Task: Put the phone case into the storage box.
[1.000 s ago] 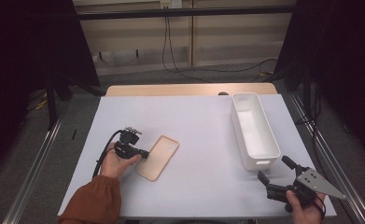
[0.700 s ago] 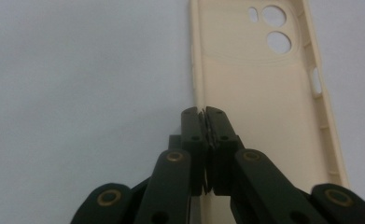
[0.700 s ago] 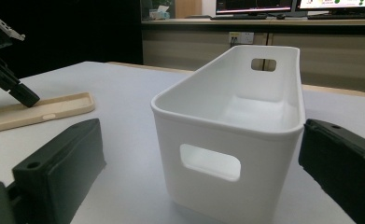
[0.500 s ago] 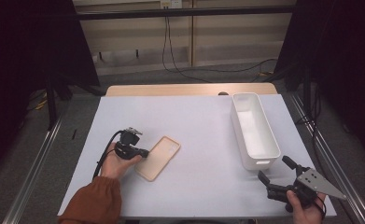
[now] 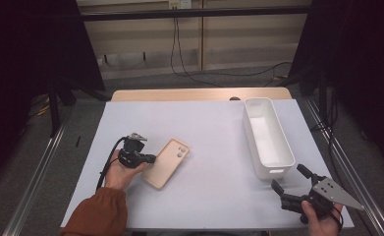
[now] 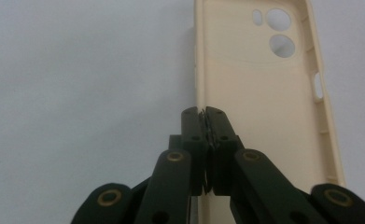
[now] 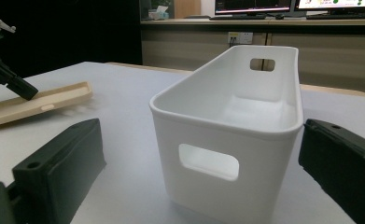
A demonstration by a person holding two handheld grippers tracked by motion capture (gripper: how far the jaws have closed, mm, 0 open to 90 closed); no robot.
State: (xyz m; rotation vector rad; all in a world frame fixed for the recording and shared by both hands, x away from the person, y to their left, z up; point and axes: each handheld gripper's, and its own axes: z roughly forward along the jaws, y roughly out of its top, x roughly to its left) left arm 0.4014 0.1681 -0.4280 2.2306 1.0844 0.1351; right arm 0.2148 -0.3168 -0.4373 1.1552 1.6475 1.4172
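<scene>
Item one: my left gripper (image 5: 148, 159), held low over the white surface (image 5: 214, 147) toward its left. Its jaws are pinched together on the long side rim of the phone case (image 5: 165, 163); in the left gripper view the two black tips (image 6: 203, 116) meet on that thin wall of the phone case (image 6: 259, 93), with almost no gap between them.

Item two: phone case, cream-coloured, hollow side up, camera cut-outs at the far end. It lies left of centre on the surface, angled, its far end pointing up and to the right in the high view. From the right gripper view the case (image 7: 35, 105) sits a little tilted, its gripped edge raised.

Item three: my right gripper (image 5: 290, 187), near the front right corner of the surface. Jaws spread wide with nothing between the pads; they stand to either side of the near end of the bin (image 7: 231, 135) without touching it.

Item four: white bin (image 5: 268, 137), long, open-topped, a handle slot in each end wall, standing upright at the right of the surface, well apart from the phone case.
</scene>
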